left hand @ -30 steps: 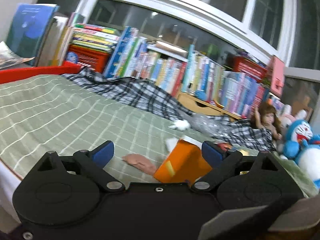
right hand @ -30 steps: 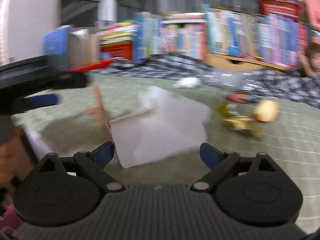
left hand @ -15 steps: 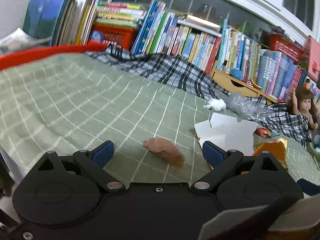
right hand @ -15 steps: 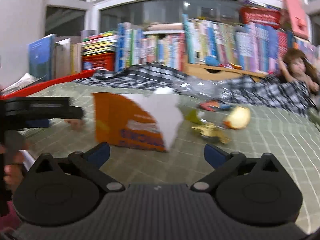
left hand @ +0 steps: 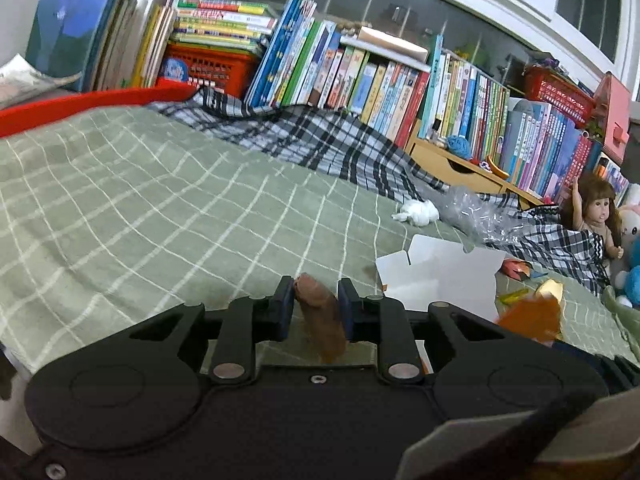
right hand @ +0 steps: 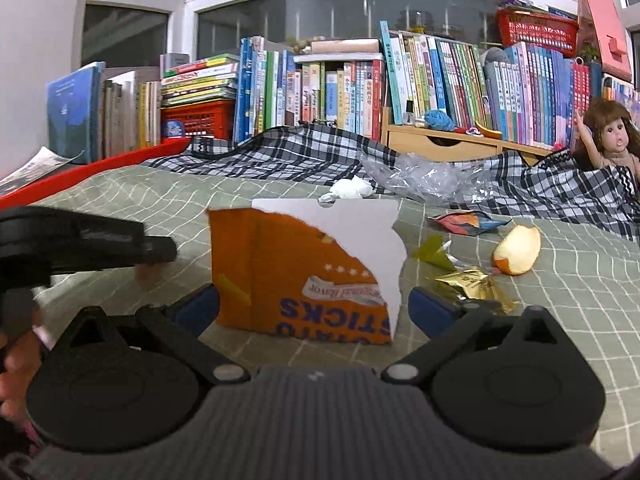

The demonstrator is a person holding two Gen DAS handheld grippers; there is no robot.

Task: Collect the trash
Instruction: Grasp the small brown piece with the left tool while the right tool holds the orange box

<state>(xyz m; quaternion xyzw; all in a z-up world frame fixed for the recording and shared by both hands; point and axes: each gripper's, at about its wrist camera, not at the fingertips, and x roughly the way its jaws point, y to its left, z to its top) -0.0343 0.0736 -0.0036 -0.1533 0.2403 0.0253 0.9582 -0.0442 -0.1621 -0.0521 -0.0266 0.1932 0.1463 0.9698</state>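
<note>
A brown, peel-like scrap (left hand: 320, 316) sits between the blue pads of my left gripper (left hand: 315, 304). Its jaws are closing and the pads touch the scrap on both sides, just above the green checked bedspread (left hand: 160, 208). In the right wrist view a torn orange snack box (right hand: 296, 272) with a white inside flap stands on the bedspread. My right gripper (right hand: 314, 310) is wide open, one finger on each side of the box, neither pad pressing it. The left gripper (right hand: 156, 250) shows at the left of that view, with a hand behind it.
More litter lies beyond the box: a white tissue (right hand: 352, 190), clear plastic (right hand: 416, 178), a colourful wrapper (right hand: 468, 222), a gold wrapper (right hand: 472, 286) and a bitten fruit piece (right hand: 516, 250). A plaid cloth (right hand: 300, 152), books and a doll (right hand: 612, 136) line the back.
My left gripper moved onto the brown scrap and its jaws came together around it. My right gripper drew closer to the orange box, which now stands between its open fingers.
</note>
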